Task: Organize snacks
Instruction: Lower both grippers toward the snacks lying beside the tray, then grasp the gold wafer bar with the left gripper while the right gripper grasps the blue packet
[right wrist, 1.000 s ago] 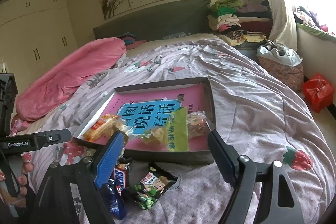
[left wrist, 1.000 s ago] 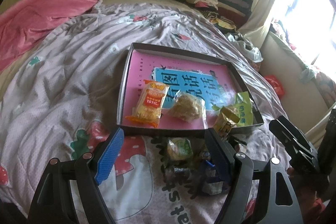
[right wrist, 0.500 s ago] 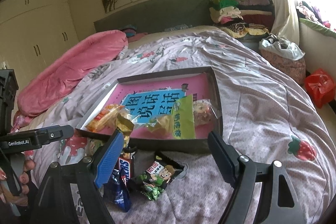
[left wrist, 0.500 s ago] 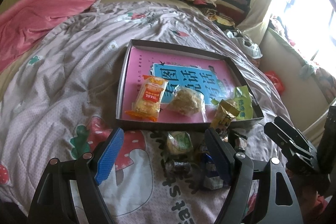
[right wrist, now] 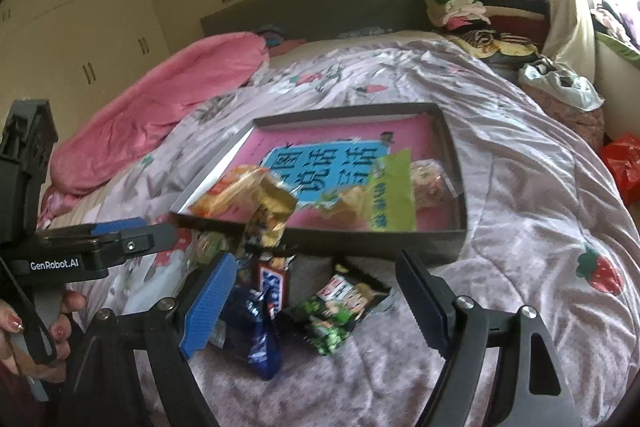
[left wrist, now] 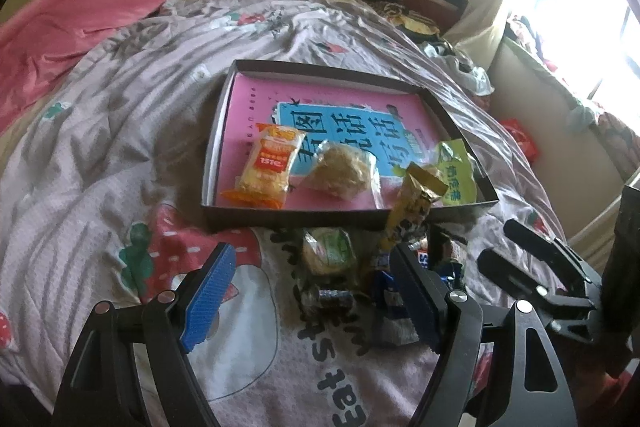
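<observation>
A dark tray [left wrist: 460,125] lies mid-bed [left wrist: 120,155], lined with a pink-and-blue book. Along its near edge sit an orange pack [left wrist: 268,167], a clear bag [left wrist: 344,173] and a green pack [left wrist: 456,171]. A gold wrapper [left wrist: 414,207] leans upright over the tray's near wall. Just outside that wall more snacks are piled on the bed: a Snickers bar [right wrist: 274,283], a blue wrapper [right wrist: 260,335], a green pea pack [right wrist: 340,311] (some wrappers too blurred to name). The left gripper [left wrist: 312,293] and the right gripper [right wrist: 316,297] hover over the pile, jaws spread wide, holding nothing
</observation>
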A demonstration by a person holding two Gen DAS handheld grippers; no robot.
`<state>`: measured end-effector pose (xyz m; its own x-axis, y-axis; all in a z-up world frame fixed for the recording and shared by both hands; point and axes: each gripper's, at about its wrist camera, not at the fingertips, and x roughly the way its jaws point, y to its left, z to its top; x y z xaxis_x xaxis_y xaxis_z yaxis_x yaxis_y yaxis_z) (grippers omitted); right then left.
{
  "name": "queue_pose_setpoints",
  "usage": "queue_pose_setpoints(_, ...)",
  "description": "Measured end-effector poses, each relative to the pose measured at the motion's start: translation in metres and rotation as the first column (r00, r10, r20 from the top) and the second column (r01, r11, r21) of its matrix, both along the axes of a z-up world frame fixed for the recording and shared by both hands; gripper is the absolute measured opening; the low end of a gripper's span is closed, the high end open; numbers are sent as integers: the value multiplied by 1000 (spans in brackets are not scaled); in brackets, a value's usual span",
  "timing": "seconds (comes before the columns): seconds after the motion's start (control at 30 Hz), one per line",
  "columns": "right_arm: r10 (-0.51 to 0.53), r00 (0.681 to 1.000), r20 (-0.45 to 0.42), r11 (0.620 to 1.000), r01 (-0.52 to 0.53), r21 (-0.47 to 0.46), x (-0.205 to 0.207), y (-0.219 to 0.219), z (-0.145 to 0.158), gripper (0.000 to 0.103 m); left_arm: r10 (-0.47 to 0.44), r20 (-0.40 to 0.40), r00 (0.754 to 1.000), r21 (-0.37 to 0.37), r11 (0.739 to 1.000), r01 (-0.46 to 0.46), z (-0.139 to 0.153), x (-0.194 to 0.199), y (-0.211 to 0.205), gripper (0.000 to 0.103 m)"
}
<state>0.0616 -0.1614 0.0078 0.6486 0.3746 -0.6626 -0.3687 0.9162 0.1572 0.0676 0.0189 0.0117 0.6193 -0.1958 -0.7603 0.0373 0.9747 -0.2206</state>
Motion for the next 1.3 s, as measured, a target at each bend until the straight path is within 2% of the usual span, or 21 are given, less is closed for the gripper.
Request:
queue_pose_setpoints(0.4,80,995,-62,996,-82,-31,-15,27,-15,82,-30,-4,1000,8,1000,30,-2,1,-10,80)
queue_pose_setpoints(0.67,126,990,-66,986,-132,-105,-26,54,-30,82,-92,1,996,20,996,92,-4,13,-28,80)
queue_pose_setpoints(0.93,127,991,-49,981,-133,-142,-29,62,-40,81,-150,-14,989,-27,988,149,-11,27,-44,80)
queue_pose_setpoints(1.17,137,990,-33,976,-140,-166,-29,68,-46,68,-161,-23,987,-88,983,159,-16,39,-44,80)
queue_pose_setpoints(1.3,139,990,-25,974,-141,-179,-28,71,-48,59,-166,-27,986,-119,980,162,-18,45,-43,75)
